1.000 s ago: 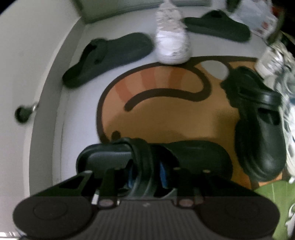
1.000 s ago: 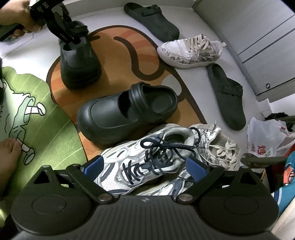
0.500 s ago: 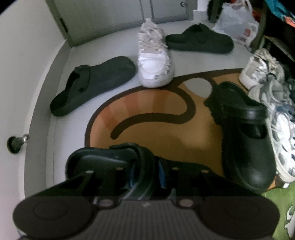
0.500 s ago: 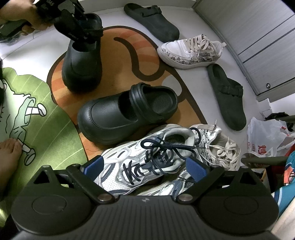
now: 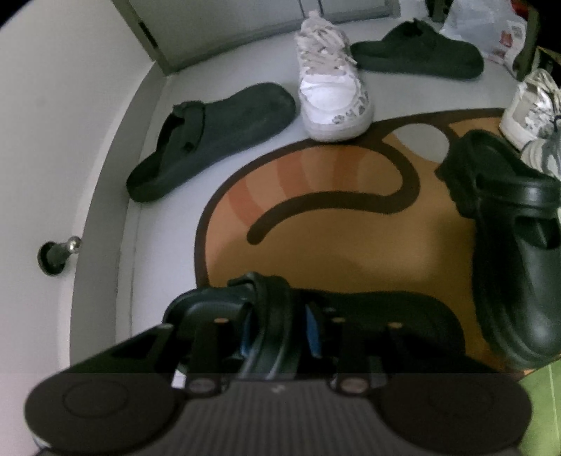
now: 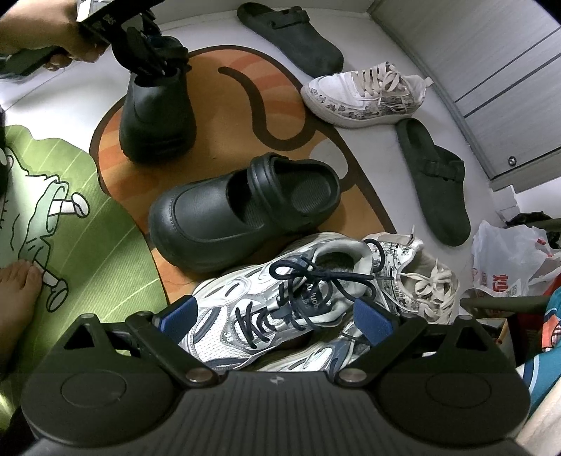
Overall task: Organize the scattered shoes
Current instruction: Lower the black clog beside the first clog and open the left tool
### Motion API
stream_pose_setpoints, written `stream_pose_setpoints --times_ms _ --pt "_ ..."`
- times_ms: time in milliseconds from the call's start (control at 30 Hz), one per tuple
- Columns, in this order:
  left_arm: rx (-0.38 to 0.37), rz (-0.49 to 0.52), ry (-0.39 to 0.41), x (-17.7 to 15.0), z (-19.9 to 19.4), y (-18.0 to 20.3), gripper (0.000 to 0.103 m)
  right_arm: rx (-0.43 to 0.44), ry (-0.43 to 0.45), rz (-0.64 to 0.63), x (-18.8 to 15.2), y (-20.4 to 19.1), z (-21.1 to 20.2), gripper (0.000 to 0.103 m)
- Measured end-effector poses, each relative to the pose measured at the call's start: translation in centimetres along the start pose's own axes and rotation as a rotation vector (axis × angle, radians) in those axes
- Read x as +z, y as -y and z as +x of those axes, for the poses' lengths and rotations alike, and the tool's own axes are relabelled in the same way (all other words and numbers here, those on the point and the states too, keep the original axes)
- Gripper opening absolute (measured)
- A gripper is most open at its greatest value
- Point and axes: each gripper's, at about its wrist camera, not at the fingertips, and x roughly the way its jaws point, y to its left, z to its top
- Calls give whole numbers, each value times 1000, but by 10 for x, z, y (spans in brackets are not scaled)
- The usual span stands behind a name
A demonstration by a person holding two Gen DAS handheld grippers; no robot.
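over the last second the left gripper (image 6: 154, 59) has carried the black clog (image 6: 156, 115) it holds from the mat's far left corner inward across the orange mat (image 5: 350, 245), and the shoe now hangs heel-up, toe down, with its toe at or just above the mat; in the left wrist view the second black clog (image 5: 508, 266) has slid from centre-right out to about 3 o'clock. i read this as the pairing step: the carried clog is being brought toward its mate, which lies on its sole in the middle of the mat, and the two are still apart, so the setting-down is yet to come

the left gripper is pinched on the clog's heel strap, blue pads close either side of it at 6 o'clock in its own view. the right gripper (image 6: 277, 315) has not moved: its fingers are spread wide and hang over the silver running shoe (image 6: 266, 308) with dark laces at 6 o'clock, the blue pads flanking it; contact cannot be told. the grey slippers (image 6: 291, 33) and white sneaker (image 6: 361, 94) at 12 to 2 o'clock lie unsorted
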Motion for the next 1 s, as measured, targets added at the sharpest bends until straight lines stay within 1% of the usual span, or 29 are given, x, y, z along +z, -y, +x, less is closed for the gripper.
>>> stream_pose_setpoints --times_ms 33,167,200,267,333,367,533,600,633,700,767,867,1000 --pt "-9 30 6 -1 -1 0 31 0 -1 0 0 0 0 98" --pt "-52 89 3 -3 -2 -5 31 1 -4 0 0 0 1 98" --pt "-68 120 4 -4 -4 -6 31 1 -5 0 0 0 2 98" --pt "-97 142 5 -5 -9 -8 31 1 -7 1 0 0 2 98" --pt "-102 155 7 -6 -11 -8 31 2 -9 1 -1 0 3 98" --pt "-104 179 8 -7 -14 -7 31 2 -10 1 -1 0 3 98" --pt "-135 289 20 -11 -23 7 30 3 -14 1 -1 0 5 98" --pt "-152 309 21 -11 -24 11 29 3 -16 1 -1 0 5 98" --pt "-176 341 25 -12 -26 18 29 3 -17 1 -1 0 5 98" --pt "-208 350 40 -10 -28 22 29 3 -17 2 -1 0 5 98" --pt "-222 347 55 -7 -27 26 29 3 -14 1 -1 0 4 98" --pt "-230 326 75 -1 -22 31 29 4 -8 -1 -1 0 2 98" --pt "-227 347 94 5 -17 39 30 6 -6 -4 -1 -1 1 98"
